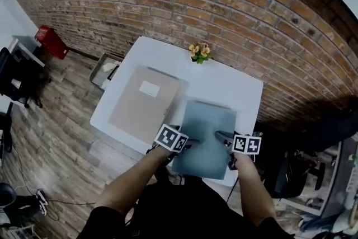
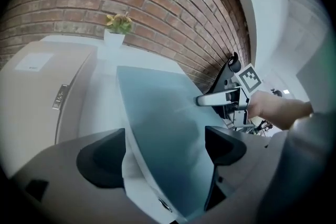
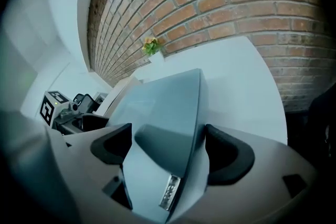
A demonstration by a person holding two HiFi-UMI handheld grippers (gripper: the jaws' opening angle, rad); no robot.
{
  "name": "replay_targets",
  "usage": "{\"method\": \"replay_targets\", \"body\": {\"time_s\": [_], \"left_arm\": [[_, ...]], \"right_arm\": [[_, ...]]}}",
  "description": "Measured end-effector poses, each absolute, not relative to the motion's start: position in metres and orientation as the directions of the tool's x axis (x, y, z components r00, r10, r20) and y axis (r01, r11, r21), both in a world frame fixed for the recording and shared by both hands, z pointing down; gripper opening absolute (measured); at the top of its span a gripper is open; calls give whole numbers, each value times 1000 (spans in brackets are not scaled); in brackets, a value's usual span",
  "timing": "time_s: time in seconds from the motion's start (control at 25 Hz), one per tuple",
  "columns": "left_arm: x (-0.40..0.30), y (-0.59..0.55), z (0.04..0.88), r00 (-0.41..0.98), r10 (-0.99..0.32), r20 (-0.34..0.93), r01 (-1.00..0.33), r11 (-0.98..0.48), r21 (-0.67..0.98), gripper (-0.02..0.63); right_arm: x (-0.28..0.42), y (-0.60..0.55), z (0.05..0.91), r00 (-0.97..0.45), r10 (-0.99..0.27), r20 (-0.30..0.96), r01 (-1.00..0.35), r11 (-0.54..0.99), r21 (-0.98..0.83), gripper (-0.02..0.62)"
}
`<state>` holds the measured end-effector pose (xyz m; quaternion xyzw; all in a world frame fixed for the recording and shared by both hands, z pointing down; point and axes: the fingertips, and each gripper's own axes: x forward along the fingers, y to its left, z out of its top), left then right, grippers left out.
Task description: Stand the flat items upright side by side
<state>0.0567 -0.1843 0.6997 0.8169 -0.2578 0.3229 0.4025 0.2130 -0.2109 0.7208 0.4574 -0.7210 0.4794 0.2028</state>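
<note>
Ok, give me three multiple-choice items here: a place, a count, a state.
1. The potted plant stands: A at the far edge of the table, by the brick wall; B at its near edge; C at its left edge.
2. Folders in view: A one; B two; C three.
3. The beige folder: A stands upright; B leans on the wall; C lies flat.
Answers: A, it sits at the wall-side edge; B, the beige one plus the blue folder between the jaws of the left gripper and right gripper; C, its cover faces up.
</note>
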Motion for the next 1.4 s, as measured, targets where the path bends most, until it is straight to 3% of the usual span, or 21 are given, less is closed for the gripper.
{"method": "replay_targets", "body": {"time_s": [0.44,0.88,1.16,1.4], "left_arm": [[66,-203,725,638,-148,756,-722,-457,519,499],[65,-205,727,652,-141,745,-712,-450,538,499],[60,-229,683,631,-263,730,-732,-512,449,497],[53,-257,634,629,-367,685,-734,-571,367,456]], "right_arm": [[208,-216,731,-608,-361,708,-790,186,-584,463],[207,-217,731,-604,-392,694,-793,209,-572,448],[205,-241,691,-617,-460,638,-784,295,-546,430],[201,-269,641,-614,-540,575,-789,400,-467,419]]}}
